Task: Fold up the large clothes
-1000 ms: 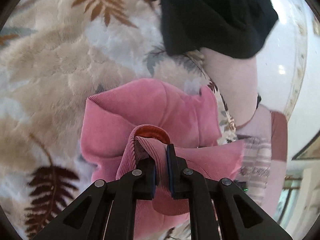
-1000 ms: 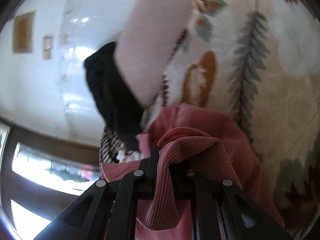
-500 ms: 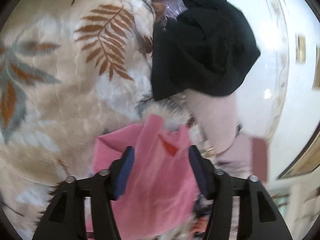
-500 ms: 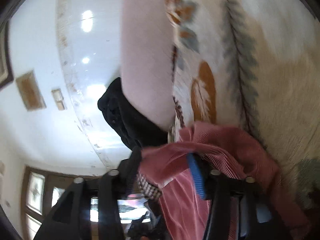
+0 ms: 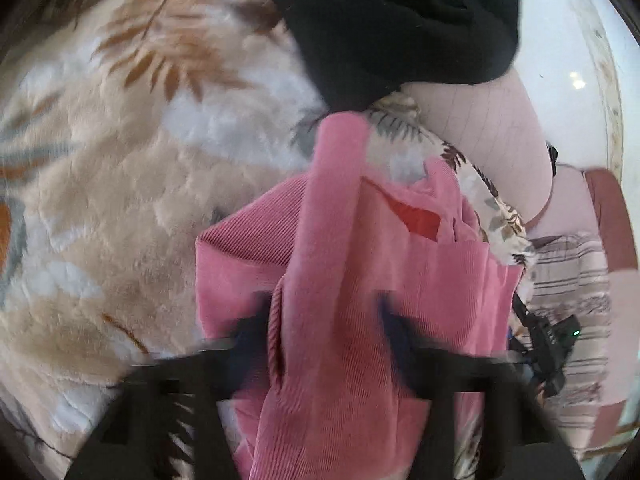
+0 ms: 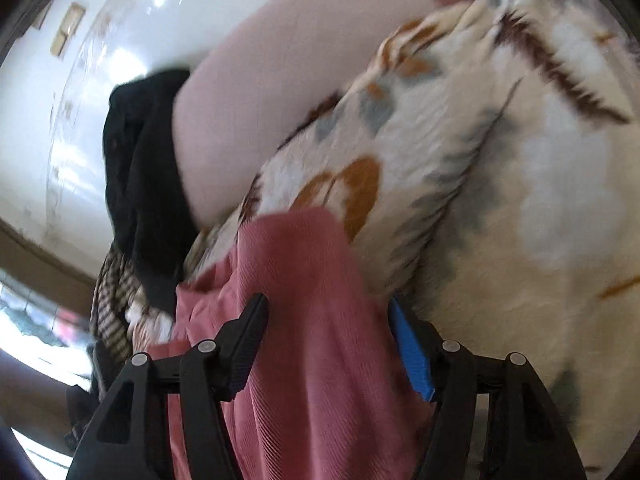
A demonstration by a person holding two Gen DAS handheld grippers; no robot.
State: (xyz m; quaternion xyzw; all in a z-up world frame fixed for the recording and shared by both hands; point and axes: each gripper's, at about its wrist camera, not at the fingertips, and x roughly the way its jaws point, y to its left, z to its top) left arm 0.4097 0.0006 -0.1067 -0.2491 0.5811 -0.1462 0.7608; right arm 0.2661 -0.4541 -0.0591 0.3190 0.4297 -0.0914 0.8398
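A pink corduroy garment lies bunched on a fluffy leaf-patterned blanket. In the left wrist view a raised fold of it runs up between the fingers of my left gripper. Those fingers are motion-blurred and stand apart on either side of the fold. In the right wrist view the same pink garment fills the gap of my right gripper. Its jaws are closing but are still apart, and the blue pad sits at the cloth's edge.
A black garment is heaped at the blanket's far edge beside a pale pink cushion. A striped cloth lies to the right. The right wrist view shows the black garment, a checked cloth and the blanket.
A second ago both grippers were shut on folds of the pink garment. Both then opened wide and let it go. Now each has a fold of it between its parted jaws.
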